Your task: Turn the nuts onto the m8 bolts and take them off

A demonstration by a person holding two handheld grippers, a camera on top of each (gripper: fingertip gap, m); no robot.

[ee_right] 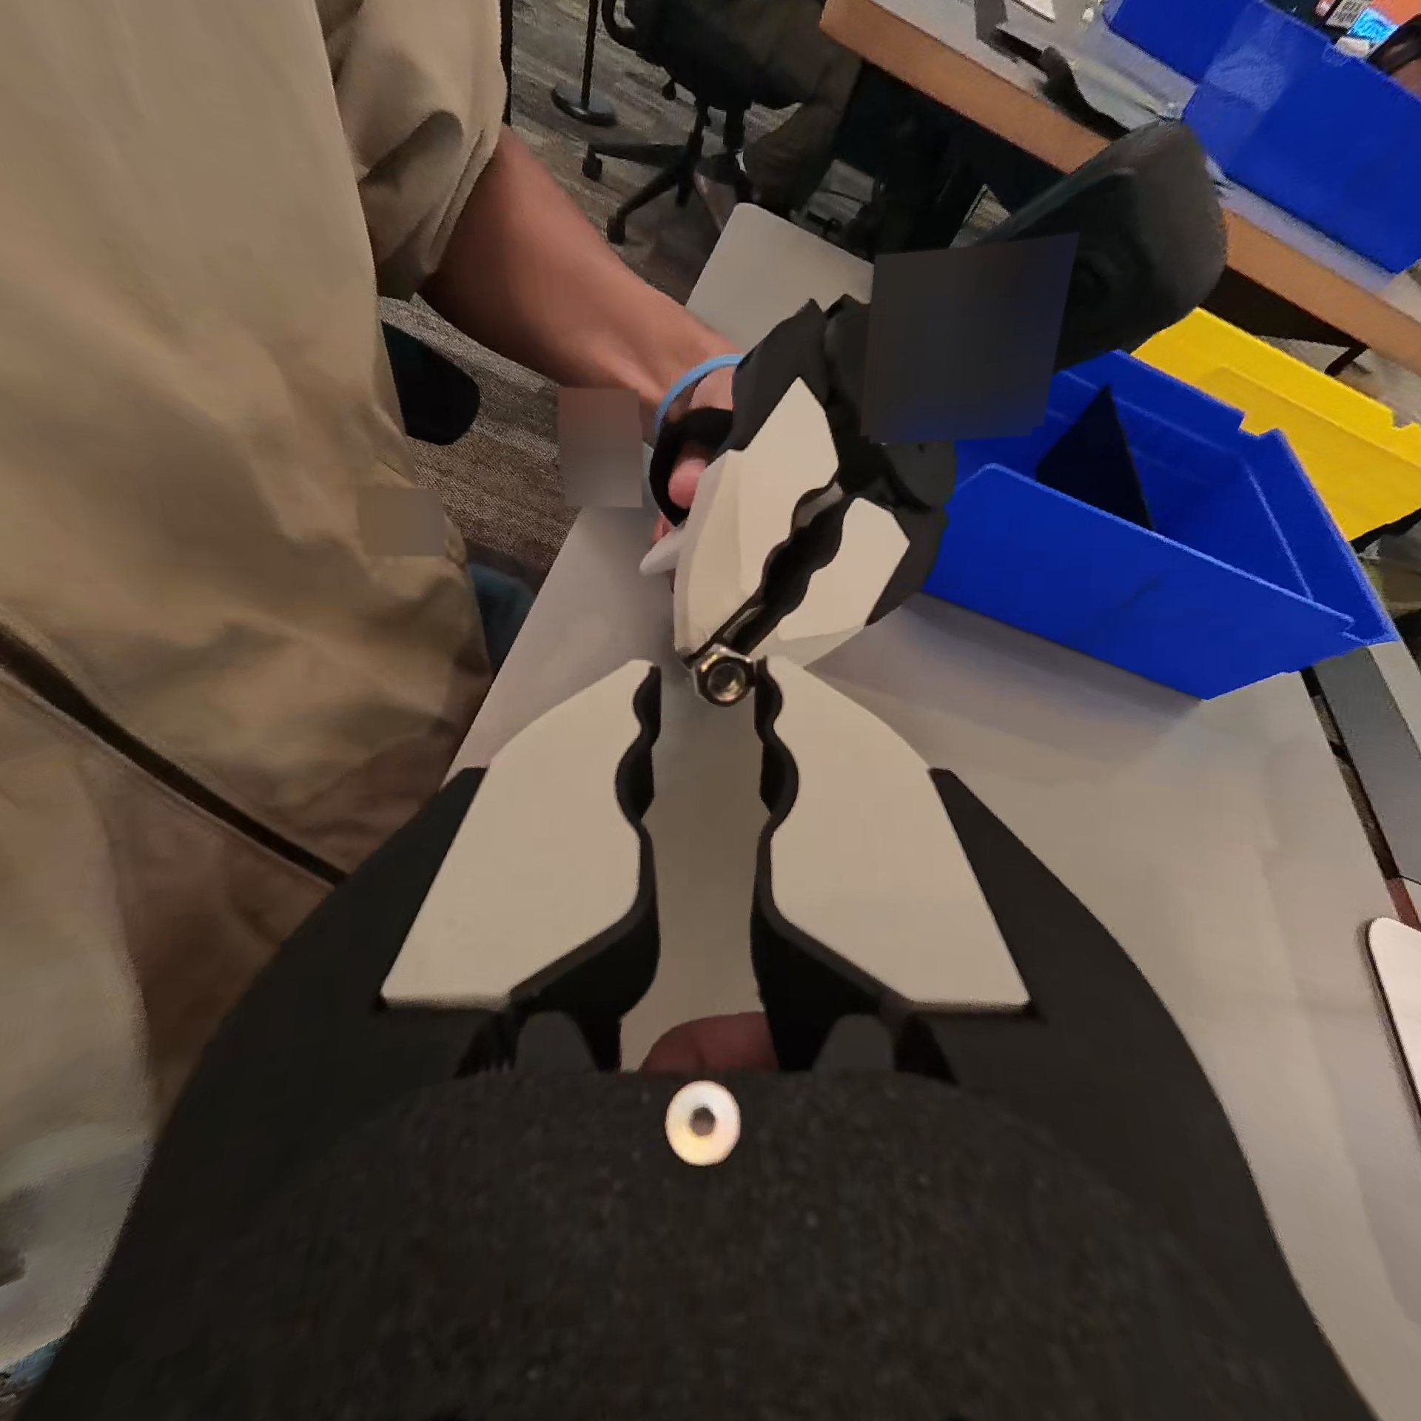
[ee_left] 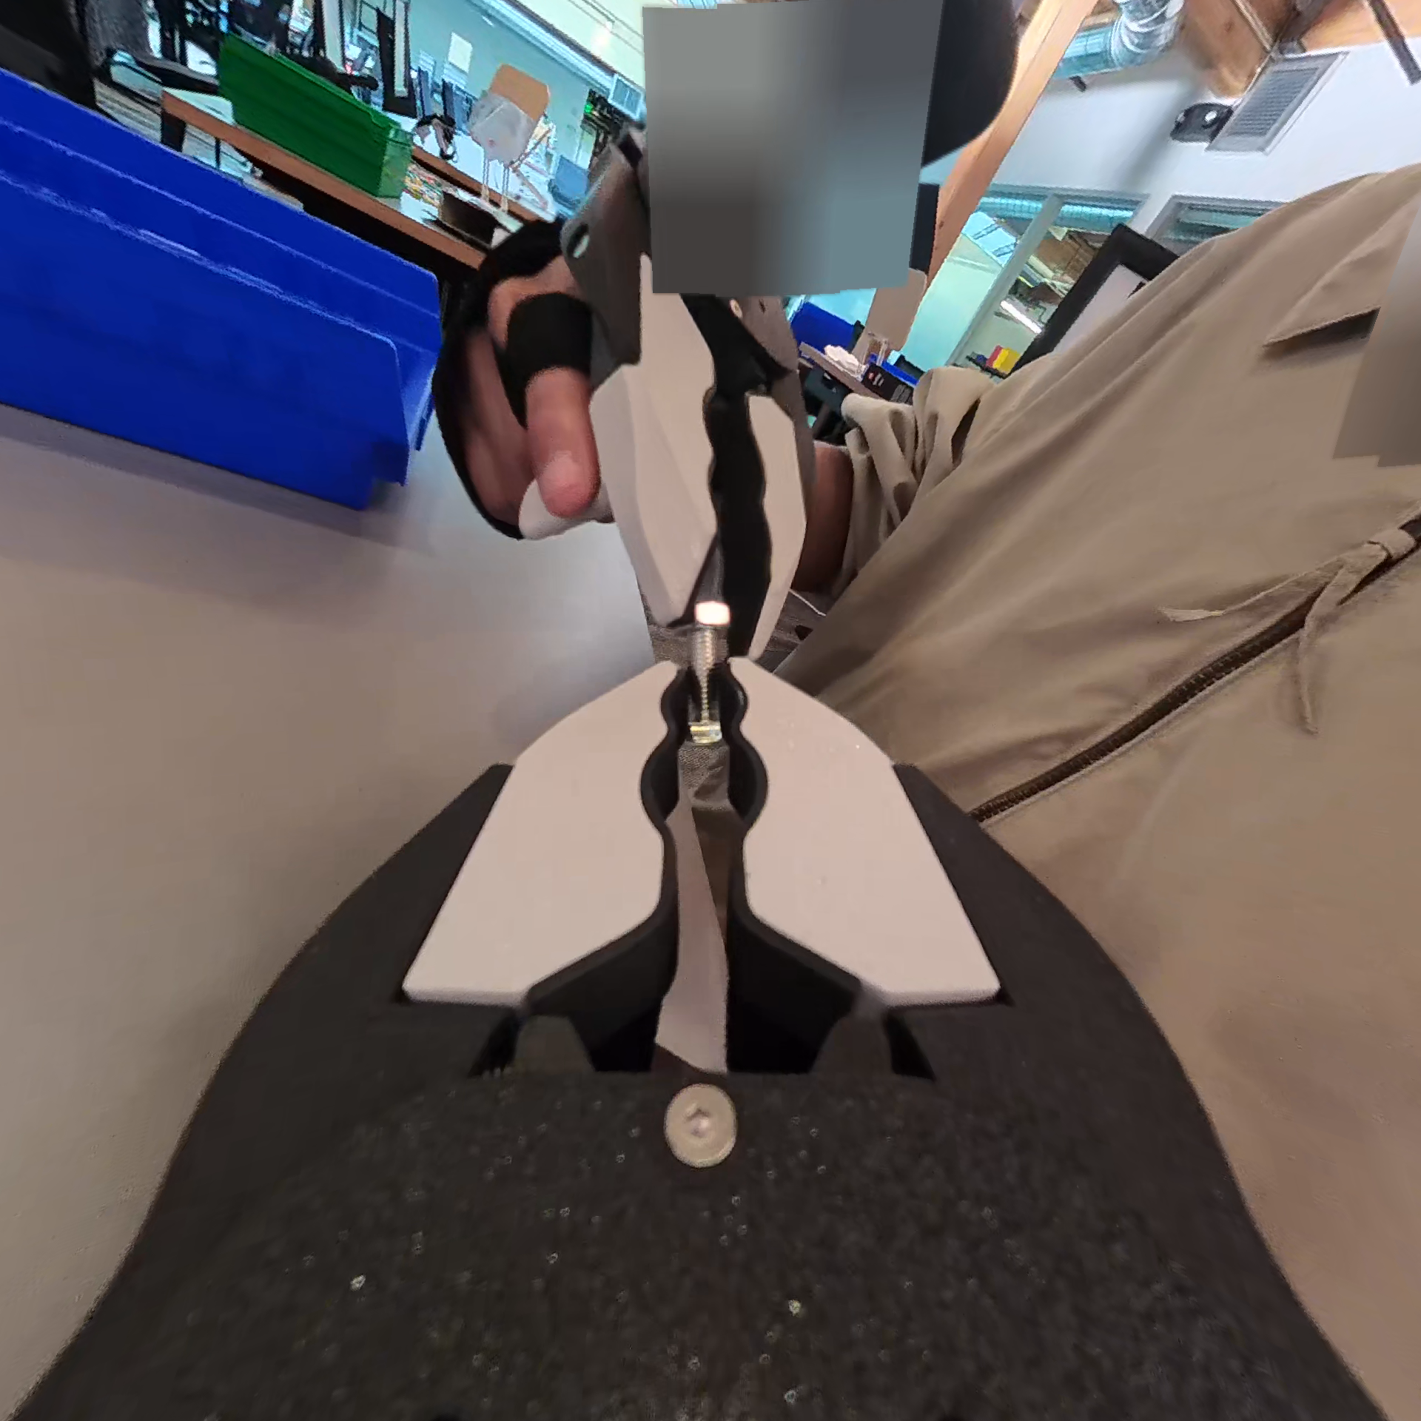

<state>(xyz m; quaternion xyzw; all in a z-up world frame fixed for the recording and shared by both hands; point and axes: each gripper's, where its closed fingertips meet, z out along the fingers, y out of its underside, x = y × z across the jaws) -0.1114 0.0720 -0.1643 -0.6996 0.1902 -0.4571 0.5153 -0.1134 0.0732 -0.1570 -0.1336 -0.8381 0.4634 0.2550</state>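
The left gripper (ee_left: 703, 696) is pinched narrow around the head end of the bolt (ee_left: 707, 677), whose threaded shank pokes out past its fingertips toward the right gripper (ee_left: 719, 615). In the right wrist view, the left gripper (ee_right: 727, 650) comes in from above the bolt, and the nut (ee_right: 723, 678) sits on the bolt's end, facing the camera. The right gripper (ee_right: 711, 680) stands partly open around the nut: its right finger (ee_right: 777, 692) looks to touch the nut's side, while the left finger (ee_right: 646, 692) stands apart from it. Beneath the nut lies the grey bench (ee_right: 1038, 807); beyond the nut, a blue bin (ee_right: 1138, 584) rests on the bench, and a yellow bin (ee_right: 1307, 415) behind that. A person in a tan jacket (ee_right: 192, 384) stands just beside the nut.
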